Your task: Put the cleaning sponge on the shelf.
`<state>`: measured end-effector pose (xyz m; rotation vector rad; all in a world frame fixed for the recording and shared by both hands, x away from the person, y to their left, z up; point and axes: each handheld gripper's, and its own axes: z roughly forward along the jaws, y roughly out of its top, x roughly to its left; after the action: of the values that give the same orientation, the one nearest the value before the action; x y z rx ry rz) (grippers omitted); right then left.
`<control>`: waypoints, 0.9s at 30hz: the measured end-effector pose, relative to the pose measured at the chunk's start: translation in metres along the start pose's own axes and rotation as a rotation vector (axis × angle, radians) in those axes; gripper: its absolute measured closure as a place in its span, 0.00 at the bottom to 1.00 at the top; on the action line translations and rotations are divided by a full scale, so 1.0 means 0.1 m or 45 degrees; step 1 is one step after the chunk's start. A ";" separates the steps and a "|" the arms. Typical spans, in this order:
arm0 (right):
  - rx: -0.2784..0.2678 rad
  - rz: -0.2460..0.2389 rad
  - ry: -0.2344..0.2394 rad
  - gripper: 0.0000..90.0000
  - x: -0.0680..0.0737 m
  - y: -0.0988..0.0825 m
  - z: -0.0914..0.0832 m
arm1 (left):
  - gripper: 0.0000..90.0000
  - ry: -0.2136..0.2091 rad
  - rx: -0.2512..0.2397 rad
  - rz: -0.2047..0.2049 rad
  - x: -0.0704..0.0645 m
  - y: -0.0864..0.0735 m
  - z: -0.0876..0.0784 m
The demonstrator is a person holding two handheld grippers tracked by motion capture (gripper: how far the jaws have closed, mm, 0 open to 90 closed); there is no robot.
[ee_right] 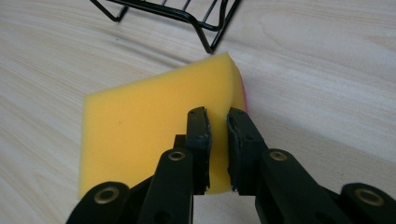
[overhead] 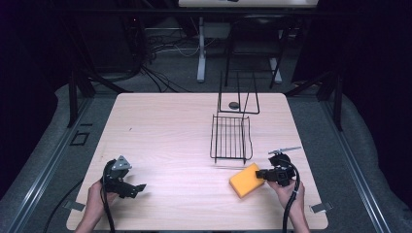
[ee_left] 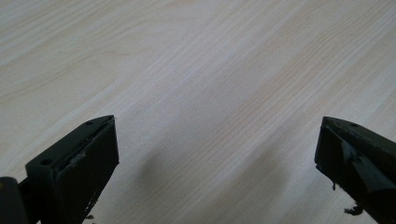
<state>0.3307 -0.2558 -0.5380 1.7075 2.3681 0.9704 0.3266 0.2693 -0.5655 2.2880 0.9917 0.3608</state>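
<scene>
Pale wood table (overhead: 165, 141) bears a yellow sponge (overhead: 246, 180), edge pinched

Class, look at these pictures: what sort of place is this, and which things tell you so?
Probably a lab or recording studio rather than a kitchen: a bare wooden table ringed by dark drapes, cables trailing across the floor behind, and a person working a hand-held gripper on a sponge beside a wire rack.
</scene>
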 end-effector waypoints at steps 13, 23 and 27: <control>-0.074 -0.029 0.030 0.90 0.09 0.01 -0.24 | 0.00 0.002 0.002 0.002 0.00 0.00 0.00; -0.097 -0.032 0.036 0.89 0.14 0.01 -0.35 | 0.00 0.004 -0.001 0.004 0.00 0.00 0.00; -0.105 -0.042 0.033 0.89 0.15 0.02 -0.39 | 0.00 0.003 0.000 0.003 0.00 0.00 0.00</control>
<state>0.3108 -0.2601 -0.5015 1.6319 2.3292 1.0748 0.3263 0.2691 -0.5651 2.2897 0.9901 0.3648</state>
